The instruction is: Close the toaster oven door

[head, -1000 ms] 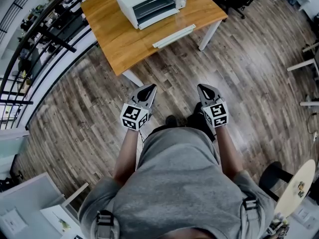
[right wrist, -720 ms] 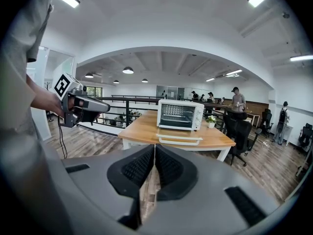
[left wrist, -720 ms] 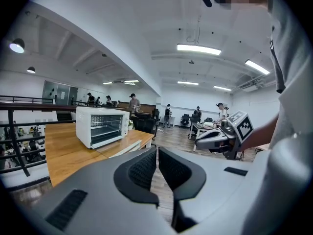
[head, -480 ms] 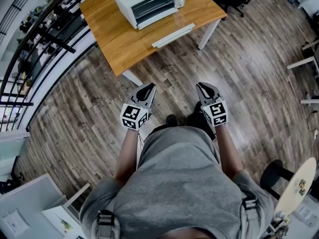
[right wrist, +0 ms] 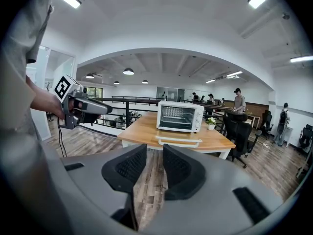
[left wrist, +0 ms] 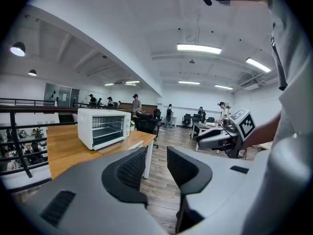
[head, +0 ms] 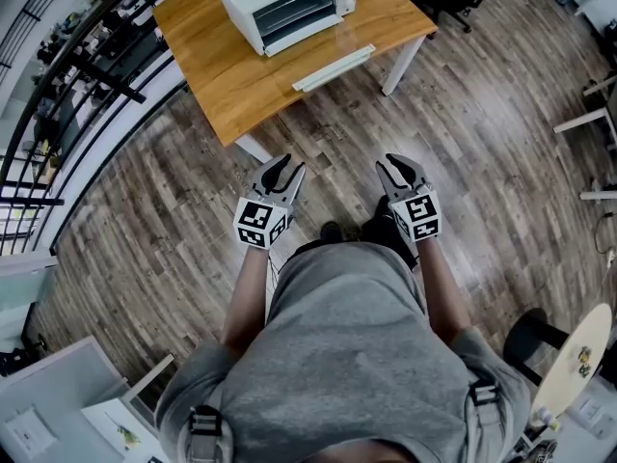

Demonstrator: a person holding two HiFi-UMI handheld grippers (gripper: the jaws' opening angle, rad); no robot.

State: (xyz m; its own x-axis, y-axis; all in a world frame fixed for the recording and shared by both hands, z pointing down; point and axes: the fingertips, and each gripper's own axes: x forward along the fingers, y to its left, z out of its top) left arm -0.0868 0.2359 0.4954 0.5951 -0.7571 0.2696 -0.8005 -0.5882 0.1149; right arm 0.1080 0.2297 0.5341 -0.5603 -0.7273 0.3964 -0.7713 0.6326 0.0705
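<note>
both pairs of jaws have just been opening: a second ago they sat together, now the left gripper (left wrist: 156,166) shows a clear gap and the right gripper (right wrist: 154,168) a narrower one. nothing is between either pair. hands otherwise unmoved, held in front of the person's waist over the wood floor (head: 463,123).

toaster oven (head: 287,3) sits on the counter (head: 227,90), well apart from both grippers. its door (head: 334,68) is dropped flat, handle bar toward the counter's near edge. task not yet started; the approach comes first.

risks, as i judge them:
- door hinges at the bottom, so it must be lifted through an arc. a jaw slipping off the bar would let it drop back open.
- oven looks light. a push too level or too hard could slide it back along the counter instead of shutting the door.
- small potted plant (right wrist: 211,124) stands just beside the oven. a wide right-hand swing could knock it.
</note>
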